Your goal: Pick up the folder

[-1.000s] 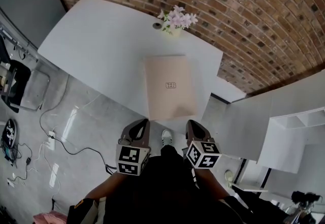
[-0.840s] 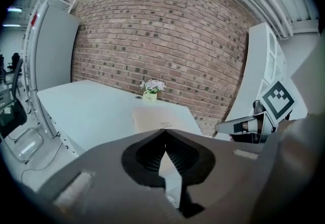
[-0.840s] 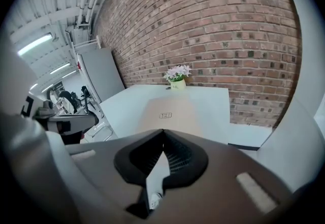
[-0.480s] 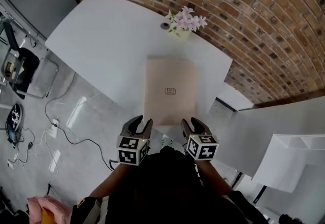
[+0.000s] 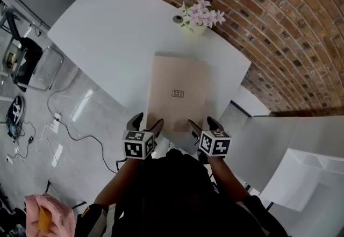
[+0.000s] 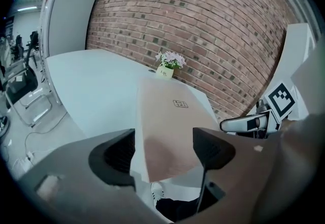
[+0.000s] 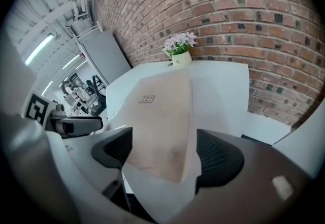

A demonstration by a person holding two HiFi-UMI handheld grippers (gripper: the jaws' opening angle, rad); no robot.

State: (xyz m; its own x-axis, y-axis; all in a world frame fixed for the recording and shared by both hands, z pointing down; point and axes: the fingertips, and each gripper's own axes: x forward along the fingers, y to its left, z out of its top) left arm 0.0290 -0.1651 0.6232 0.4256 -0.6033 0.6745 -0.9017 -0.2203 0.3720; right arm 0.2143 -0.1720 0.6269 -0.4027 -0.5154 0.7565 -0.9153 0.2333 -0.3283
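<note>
The folder (image 5: 177,93) is a flat, plain tan rectangle with a small dark mark printed at its centre. It lies closed on the white worktop (image 5: 107,37), its near end at the worktop's near edge. Count: one folder, one pot of pale pink flowers (image 5: 200,17) by the brick wall, two grippers. The left gripper (image 5: 146,122) and the right gripper (image 5: 202,123) sit just short of the folder's near corners. Both sets of jaws are opening. The folder shows in the gap between the jaws, and no pad touches it.
</note>
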